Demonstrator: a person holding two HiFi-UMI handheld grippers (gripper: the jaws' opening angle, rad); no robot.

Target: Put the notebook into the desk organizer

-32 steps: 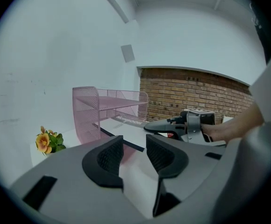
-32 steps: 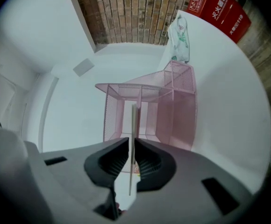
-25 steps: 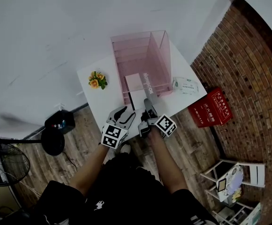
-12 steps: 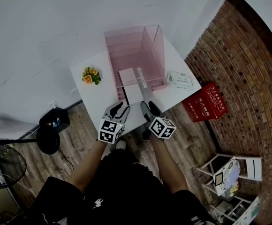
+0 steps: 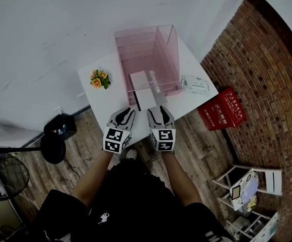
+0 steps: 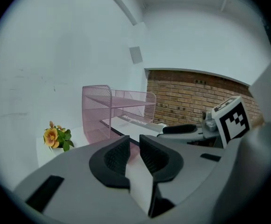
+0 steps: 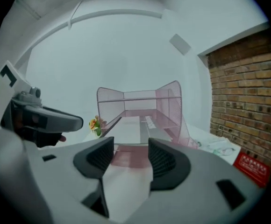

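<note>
Notebook (image 5: 144, 89) lies in the organizer (image 5: 170, 54), near end poking out; nearly done, I judge. My left tool (image 5: 127, 114) is closing empty; right tool (image 5: 160, 113) gapes wide, empty.

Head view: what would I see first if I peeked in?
The pink mesh desk organizer on the white table, with the notebook lying in its bottom tray and poking out the front. Then the black-and-white cubes on the left gripper, its jaws closing on nothing, and the right gripper, open and empty, at the table's near edge.
</note>
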